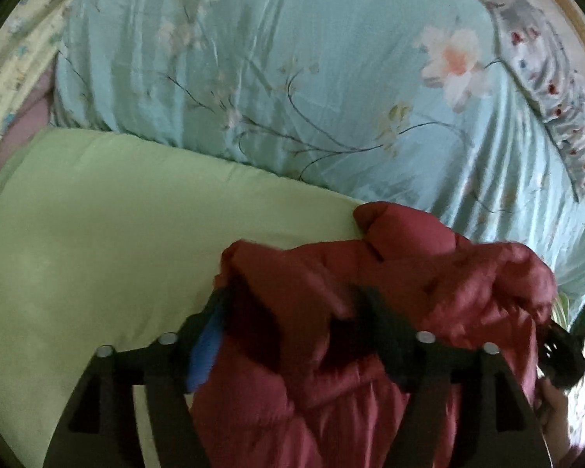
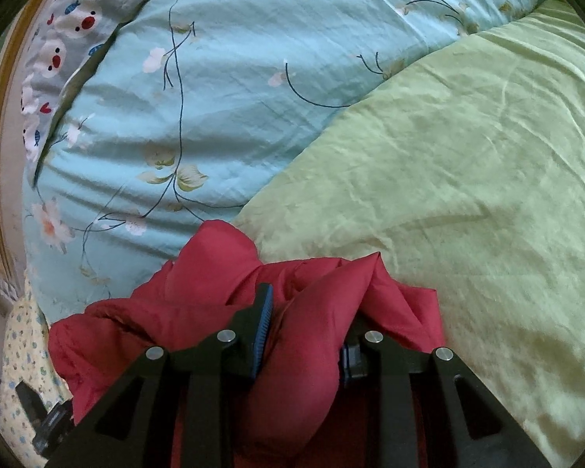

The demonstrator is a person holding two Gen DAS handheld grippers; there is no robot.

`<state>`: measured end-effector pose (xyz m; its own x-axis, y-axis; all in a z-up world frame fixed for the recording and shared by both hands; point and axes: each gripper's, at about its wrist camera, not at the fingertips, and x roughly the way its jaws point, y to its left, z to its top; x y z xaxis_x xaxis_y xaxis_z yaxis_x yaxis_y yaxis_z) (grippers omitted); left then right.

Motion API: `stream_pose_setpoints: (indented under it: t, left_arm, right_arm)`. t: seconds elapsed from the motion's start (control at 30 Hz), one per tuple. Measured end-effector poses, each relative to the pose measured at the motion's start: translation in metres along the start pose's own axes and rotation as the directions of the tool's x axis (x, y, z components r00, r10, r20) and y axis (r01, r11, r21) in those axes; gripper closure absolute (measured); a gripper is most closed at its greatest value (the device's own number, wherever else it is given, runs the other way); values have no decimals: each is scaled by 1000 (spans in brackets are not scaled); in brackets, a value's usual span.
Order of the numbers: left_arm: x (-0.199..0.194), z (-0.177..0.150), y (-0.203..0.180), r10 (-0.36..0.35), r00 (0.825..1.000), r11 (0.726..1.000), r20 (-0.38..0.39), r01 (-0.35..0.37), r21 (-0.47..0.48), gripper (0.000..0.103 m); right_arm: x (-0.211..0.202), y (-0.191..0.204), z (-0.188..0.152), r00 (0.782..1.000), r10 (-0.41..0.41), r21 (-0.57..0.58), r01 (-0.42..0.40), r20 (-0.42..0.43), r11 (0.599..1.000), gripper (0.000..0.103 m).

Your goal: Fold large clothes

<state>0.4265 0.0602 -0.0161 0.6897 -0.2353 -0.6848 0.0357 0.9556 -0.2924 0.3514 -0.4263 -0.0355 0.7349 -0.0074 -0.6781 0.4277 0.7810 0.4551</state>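
Note:
A red puffy jacket (image 1: 331, 280) is bunched up over a green sheet (image 1: 97, 214) on a bed. My left gripper (image 1: 292, 312) is shut on a thick fold of the jacket, its fingers half buried in the cloth. In the right wrist view the same red jacket (image 2: 214, 265) fills the bottom middle. My right gripper (image 2: 304, 327) is shut on another bunch of it, the blue pad of the left finger (image 2: 263, 327) pressed against the fabric. The other gripper (image 1: 561, 347) shows at the right edge of the left wrist view.
A light blue floral quilt (image 1: 292, 78) lies behind the jacket, beside the green sheet (image 2: 468, 195). A grey patterned pillow (image 2: 58, 39) and a wooden bed frame (image 2: 0, 136) are at the far edge. A yellow flowered cloth (image 2: 23, 351) hangs at the side.

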Motion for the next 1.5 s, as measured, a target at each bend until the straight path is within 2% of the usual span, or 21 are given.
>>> stream_pose_setpoints:
  t: [0.17,0.23,0.33,0.4,0.53,0.67,0.73,0.87,0.93,1.03,1.13,1.23,1.3,1.4,1.5]
  left_arm:
    - [-33,-30,-21,-64,998,994,-10,64,87,32]
    - [-42,-47,-42,-95,995,982,-20,97,163,32]
    - [-46,-67,-69,-94,995,961,-37,100,259,32]
    - [-43,-80,-89,-71,997,939,-31,78,335,32]
    - [-23,-91,-107,54,999,908,-2,-48,416,30]
    - [5,-88,-103,122,992,909,-16,-106,403,30]
    - [11,-85,-102,128,991,914,-22,-110,391,29]
    - [22,-82,-106,145,989,911,-17,-127,392,29]
    - [23,-82,-105,146,989,914,-17,-128,386,29]
    - [30,-82,-109,147,989,917,-22,-128,377,29]
    - [34,-77,-109,155,987,921,-31,-133,367,29]
    - [39,-70,-108,166,985,918,-39,-140,371,29]
    - [39,-68,-108,171,984,917,-42,-143,373,29]
    - [41,-62,-104,178,983,917,-42,-151,369,29]
    - [47,-51,-96,209,978,918,-31,-185,350,29]
  right_arm:
    - [1,0,0,1000,-8,-1,8,6,1000,76]
    - [2,1,1,1000,-15,-1,15,6,1000,76]
    - [3,1,2,1000,-20,-2,20,2,1000,76]
    - [4,1,3,1000,-19,0,19,-1,1000,75]
    - [2,0,3,1000,-13,3,13,-2,1000,75]
    - [-5,0,4,1000,28,15,-28,-3,999,62]
    - [-16,3,4,999,39,24,-39,2,999,56]
    - [-47,12,3,998,24,4,-24,52,1000,27]
    - [-69,17,1,994,42,-19,-41,97,999,25]
    - [-87,36,-6,995,56,-106,-47,80,993,25]
    - [-82,73,-26,999,49,-297,-51,-12,954,25]
    - [-64,111,-55,994,24,-476,-72,-106,876,25]
    - [-46,130,-71,988,-29,-563,-64,-153,824,26]
    - [-17,136,-81,976,-132,-611,-1,-173,792,26]
    - [2,129,-73,969,-190,-605,59,-156,794,27]
